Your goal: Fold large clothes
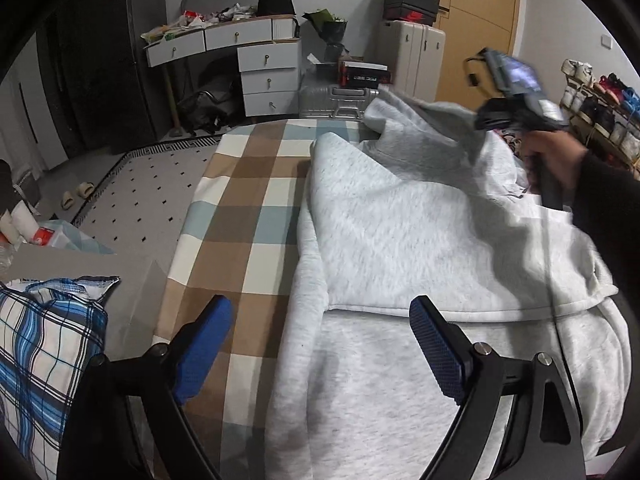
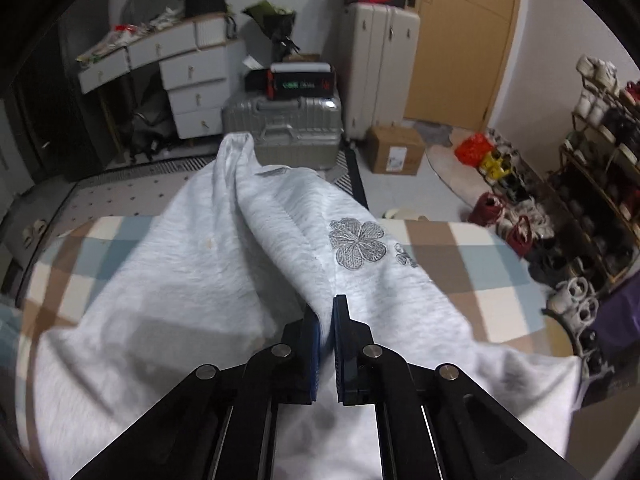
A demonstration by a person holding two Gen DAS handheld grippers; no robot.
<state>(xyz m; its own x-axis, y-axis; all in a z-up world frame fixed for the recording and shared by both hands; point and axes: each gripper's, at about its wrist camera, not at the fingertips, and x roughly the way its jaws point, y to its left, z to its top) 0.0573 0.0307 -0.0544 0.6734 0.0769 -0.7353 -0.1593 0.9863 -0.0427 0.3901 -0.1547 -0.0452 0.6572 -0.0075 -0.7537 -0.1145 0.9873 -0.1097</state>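
Observation:
A light grey sweatshirt (image 1: 400, 220) lies spread on a bed with a brown, blue and white checked cover (image 1: 240, 208). My left gripper (image 1: 322, 308) hangs open just above the garment's near left part, with nothing between its blue pads. My right gripper (image 2: 326, 320) is shut on a fold of the sweatshirt (image 2: 192, 280), beside an embroidered flower (image 2: 357, 243). From that pinch a ridge of cloth rises away toward the far end. In the left wrist view a hand (image 1: 556, 156) in a dark sleeve holds the right gripper's body at the garment's far right.
Past the bed's far end stand a silver suitcase (image 2: 288, 128), a white suitcase (image 2: 380, 68), a grey desk with drawers (image 1: 256, 64) and a cardboard box (image 2: 396, 150). A shoe rack (image 2: 600, 184) lines the right wall. A blue checked bag (image 1: 44, 360) sits at the near left.

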